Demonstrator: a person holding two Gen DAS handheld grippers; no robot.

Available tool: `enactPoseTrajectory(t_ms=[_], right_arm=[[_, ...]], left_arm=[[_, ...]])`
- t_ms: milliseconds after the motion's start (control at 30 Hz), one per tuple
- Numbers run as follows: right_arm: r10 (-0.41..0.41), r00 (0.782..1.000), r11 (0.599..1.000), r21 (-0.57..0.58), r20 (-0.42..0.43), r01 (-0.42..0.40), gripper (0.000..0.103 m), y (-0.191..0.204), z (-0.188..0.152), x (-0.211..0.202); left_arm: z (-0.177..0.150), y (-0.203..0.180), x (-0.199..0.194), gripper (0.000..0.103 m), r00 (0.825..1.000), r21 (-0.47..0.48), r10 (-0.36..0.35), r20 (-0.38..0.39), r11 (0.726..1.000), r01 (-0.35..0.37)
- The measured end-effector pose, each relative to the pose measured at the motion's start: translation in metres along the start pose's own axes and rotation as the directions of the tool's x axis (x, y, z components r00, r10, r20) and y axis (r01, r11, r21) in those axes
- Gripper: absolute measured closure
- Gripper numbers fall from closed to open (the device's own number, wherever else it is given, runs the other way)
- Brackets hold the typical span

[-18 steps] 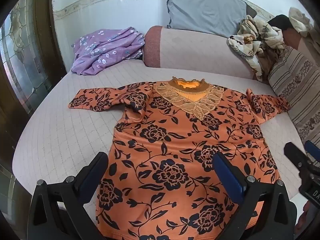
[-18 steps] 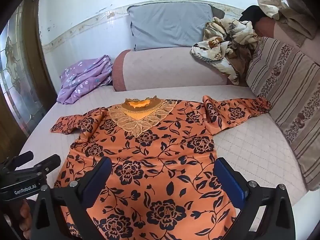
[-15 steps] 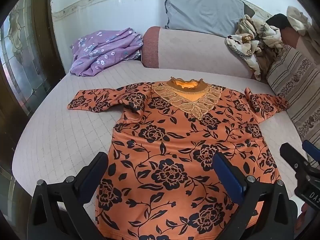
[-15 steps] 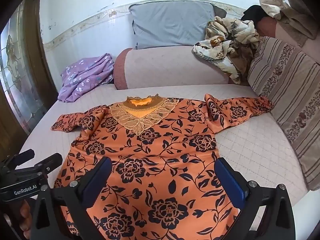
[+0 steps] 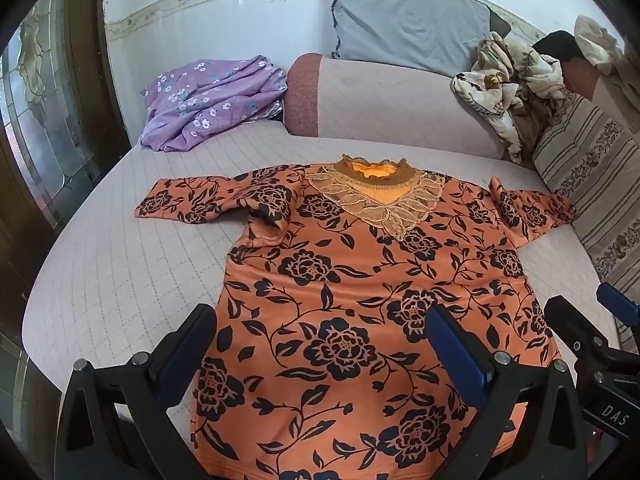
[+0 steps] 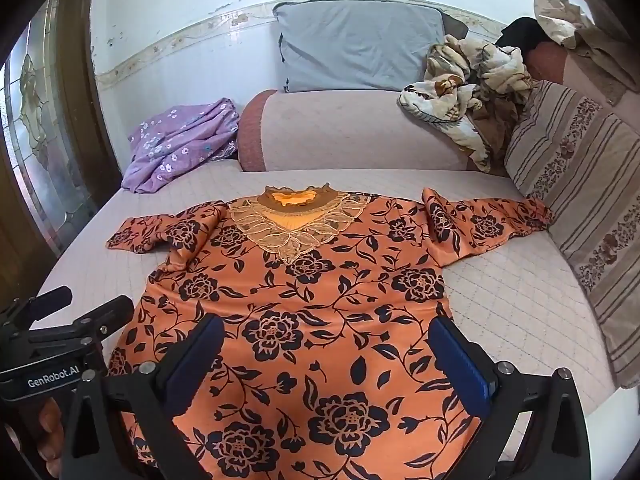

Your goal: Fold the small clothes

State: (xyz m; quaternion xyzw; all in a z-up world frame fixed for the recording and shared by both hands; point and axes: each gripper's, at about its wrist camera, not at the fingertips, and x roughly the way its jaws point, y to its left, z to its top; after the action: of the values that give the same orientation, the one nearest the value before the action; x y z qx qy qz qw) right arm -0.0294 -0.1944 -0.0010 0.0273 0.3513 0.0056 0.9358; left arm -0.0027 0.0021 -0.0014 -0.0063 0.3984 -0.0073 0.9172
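An orange top with black flowers (image 5: 352,280) lies flat and face up on the bed, lace collar away from me, both sleeves spread out; it also shows in the right wrist view (image 6: 312,312). My left gripper (image 5: 320,352) is open and empty above the hem on the left side. My right gripper (image 6: 324,356) is open and empty above the hem on the right side. Each gripper shows at the edge of the other's view: the right one (image 5: 592,340) and the left one (image 6: 68,320).
The quilted bed cover (image 5: 120,264) ends at a near-left edge. A purple flowered cloth (image 5: 208,100) lies at the back left. A bolster (image 5: 384,100), a grey pillow (image 5: 404,28), crumpled blankets (image 5: 504,88) and a striped cushion (image 6: 580,208) line the back and right.
Both grippers have shifted slightly, so the top sits a bit lower and nearer in both views. The top has not moved. Both grippers stay open.
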Motion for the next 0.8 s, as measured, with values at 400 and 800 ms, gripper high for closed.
enactPoseTrajectory(t_ms=[400, 800], right_arm=[[0.006, 1.000, 1.000, -0.013, 0.000, -0.006, 0.000, 0.0049, 0.0013, -0.0001], [0.010, 1.000, 1.000, -0.012, 0.000, -0.010, 0.000, 0.0040, 0.0018, -0.0007]], left_arm=[[-0.0008, 0.0006, 0.0017, 0.000, 1.000, 0.003, 0.004, -0.002, 1.000, -0.004], [-0.0012, -0.0002, 0.0019, 0.000, 1.000, 0.005, 0.006, -0.002, 1.000, -0.006]])
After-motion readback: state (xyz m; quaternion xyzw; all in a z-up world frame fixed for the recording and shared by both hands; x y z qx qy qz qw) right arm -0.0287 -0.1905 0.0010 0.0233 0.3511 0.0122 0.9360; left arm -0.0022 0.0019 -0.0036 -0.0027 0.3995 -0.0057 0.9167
